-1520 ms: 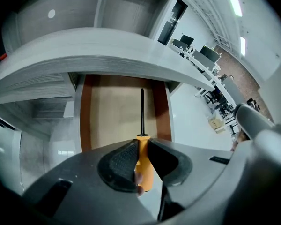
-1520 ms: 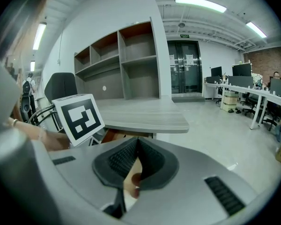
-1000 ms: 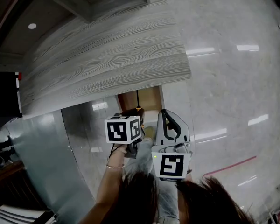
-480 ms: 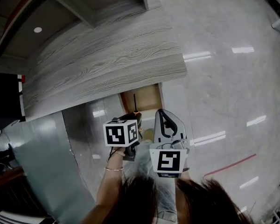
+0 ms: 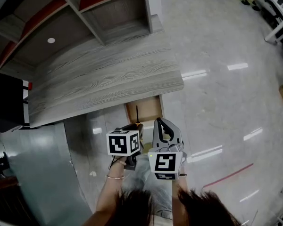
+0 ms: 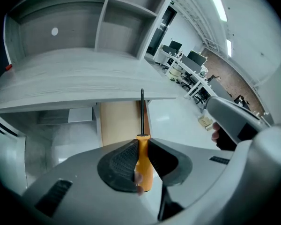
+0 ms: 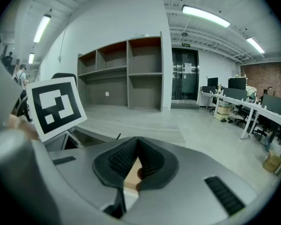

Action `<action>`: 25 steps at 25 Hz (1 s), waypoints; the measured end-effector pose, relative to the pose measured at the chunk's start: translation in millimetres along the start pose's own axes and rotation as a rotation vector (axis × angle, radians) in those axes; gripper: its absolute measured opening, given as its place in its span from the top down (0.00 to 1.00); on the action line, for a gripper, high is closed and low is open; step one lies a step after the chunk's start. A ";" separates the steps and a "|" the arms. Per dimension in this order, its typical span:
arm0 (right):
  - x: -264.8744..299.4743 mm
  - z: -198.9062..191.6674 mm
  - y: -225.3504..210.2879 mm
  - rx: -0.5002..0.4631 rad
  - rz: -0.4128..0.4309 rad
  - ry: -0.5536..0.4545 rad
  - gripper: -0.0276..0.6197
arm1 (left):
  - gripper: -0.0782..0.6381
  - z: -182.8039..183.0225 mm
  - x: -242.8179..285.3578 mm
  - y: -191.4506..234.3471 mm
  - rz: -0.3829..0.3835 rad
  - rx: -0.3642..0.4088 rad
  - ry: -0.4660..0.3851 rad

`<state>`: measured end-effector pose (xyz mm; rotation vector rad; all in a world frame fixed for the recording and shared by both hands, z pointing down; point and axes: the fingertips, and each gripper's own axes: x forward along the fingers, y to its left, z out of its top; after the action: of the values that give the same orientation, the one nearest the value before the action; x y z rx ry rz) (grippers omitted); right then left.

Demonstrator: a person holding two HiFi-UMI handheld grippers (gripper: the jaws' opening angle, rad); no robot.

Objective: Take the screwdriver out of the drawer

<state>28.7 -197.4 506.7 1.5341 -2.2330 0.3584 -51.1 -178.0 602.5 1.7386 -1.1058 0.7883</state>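
Note:
A screwdriver (image 6: 143,161) with an orange handle and thin black shaft is clamped by its handle in my left gripper (image 6: 141,143), with the shaft pointing forward over the open drawer (image 6: 118,121). In the head view the left gripper (image 5: 133,127) holds the screwdriver (image 5: 137,114) above the wooden drawer (image 5: 148,108) that sticks out from under the desk (image 5: 104,79). My right gripper (image 5: 160,123) hangs just right of it, jaws together with nothing in them. In the right gripper view the right gripper (image 7: 136,143) shows its pads meeting at the tips.
A grey wood-grain desk top spans the upper left, with a shelf unit (image 5: 85,13) behind it. A black object (image 5: 7,100) stands at the far left and a grey panel (image 5: 37,164) lies lower left. Glossy floor (image 5: 226,102) extends to the right, with office desks (image 7: 253,111) beyond.
Both grippers have risen, the left one carrying the screwdriver up away from the drawer. The head view has shifted, showing more of the shelf unit.

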 end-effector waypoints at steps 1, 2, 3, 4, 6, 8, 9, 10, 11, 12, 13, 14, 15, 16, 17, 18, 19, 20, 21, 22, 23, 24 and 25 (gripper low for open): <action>-2.2 3.6 1.1 -0.013 -0.008 0.002 0.92 | 0.78 2.6 -5.8 -0.5 -0.004 0.001 -0.008; -4.2 6.6 2.2 -0.027 -0.016 0.008 0.92 | 0.78 5.2 -11.7 -0.6 -0.007 0.001 -0.016; -6.1 9.2 3.4 -0.038 -0.023 0.016 0.92 | 0.78 7.9 -17.5 -0.3 -0.009 0.002 -0.023; -7.9 11.8 4.4 -0.045 -0.031 0.024 0.92 | 0.78 10.5 -23.3 0.4 -0.010 0.005 -0.030; -11.5 18.6 5.4 -0.051 -0.046 0.031 0.92 | 0.78 15.3 -34.7 1.4 -0.011 0.013 -0.041; -14.8 26.6 6.4 -0.054 -0.060 0.030 0.92 | 0.78 18.8 -45.9 2.0 -0.013 0.028 -0.049; -16.3 30.4 7.2 -0.053 -0.067 0.031 0.92 | 0.78 20.4 -51.4 2.4 -0.015 0.037 -0.054; -17.6 33.9 7.9 -0.053 -0.074 0.031 0.92 | 0.78 22.3 -56.7 2.7 -0.017 0.046 -0.060; -18.7 37.9 8.1 -0.052 -0.082 0.030 0.92 | 0.78 24.8 -61.6 2.6 -0.021 0.054 -0.067; -19.4 42.9 8.0 -0.050 -0.090 0.023 0.92 | 0.78 28.1 -66.4 2.2 -0.026 0.062 -0.077; -19.9 48.3 8.3 -0.044 -0.096 0.014 0.92 | 0.78 31.9 -71.2 1.7 -0.031 0.069 -0.086; -20.5 53.2 9.2 -0.035 -0.100 0.005 0.92 | 0.78 35.1 -76.2 1.2 -0.036 0.076 -0.094; -21.7 57.4 10.7 -0.025 -0.103 0.001 0.92 | 0.78 37.4 -81.4 0.7 -0.043 0.085 -0.100; -23.5 61.1 12.6 -0.014 -0.106 -0.002 0.92 | 0.78 39.2 -86.5 0.1 -0.050 0.095 -0.105; -25.7 64.5 14.3 -0.004 -0.110 -0.003 0.92 | 0.78 40.9 -91.2 -0.5 -0.057 0.103 -0.110; -28.0 67.5 15.4 0.003 -0.117 -0.002 0.92 | 0.78 43.0 -95.7 -1.1 -0.064 0.109 -0.116; -30.4 70.6 16.5 0.010 -0.124 -0.001 0.92 | 0.78 45.6 -100.4 -1.9 -0.071 0.112 -0.126; -32.4 74.0 18.2 0.019 -0.128 -0.001 0.92 | 0.78 48.3 -105.6 -3.0 -0.078 0.116 -0.136; -34.5 77.5 20.4 0.030 -0.130 -0.003 0.92 | 0.78 51.1 -111.4 -4.5 -0.085 0.122 -0.148; -37.0 81.2 22.6 0.039 -0.132 -0.006 0.92 | 0.78 53.6 -117.7 -6.6 -0.092 0.130 -0.160; -39.9 84.9 24.7 0.044 -0.134 -0.010 0.92 | 0.78 55.9 -124.1 -8.9 -0.098 0.139 -0.170; -43.0 88.6 26.7 0.047 -0.136 -0.015 0.92 | 0.78 57.9 -130.2 -11.4 -0.105 0.147 -0.181; -46.0 92.2 28.9 0.046 -0.137 -0.020 0.92 | 0.78 59.9 -135.9 -13.5 -0.112 0.153 -0.191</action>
<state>-0.7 -188.4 404.3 1.7109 -2.1338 0.3571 -89.8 -184.0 458.6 2.0206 -1.0849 0.6627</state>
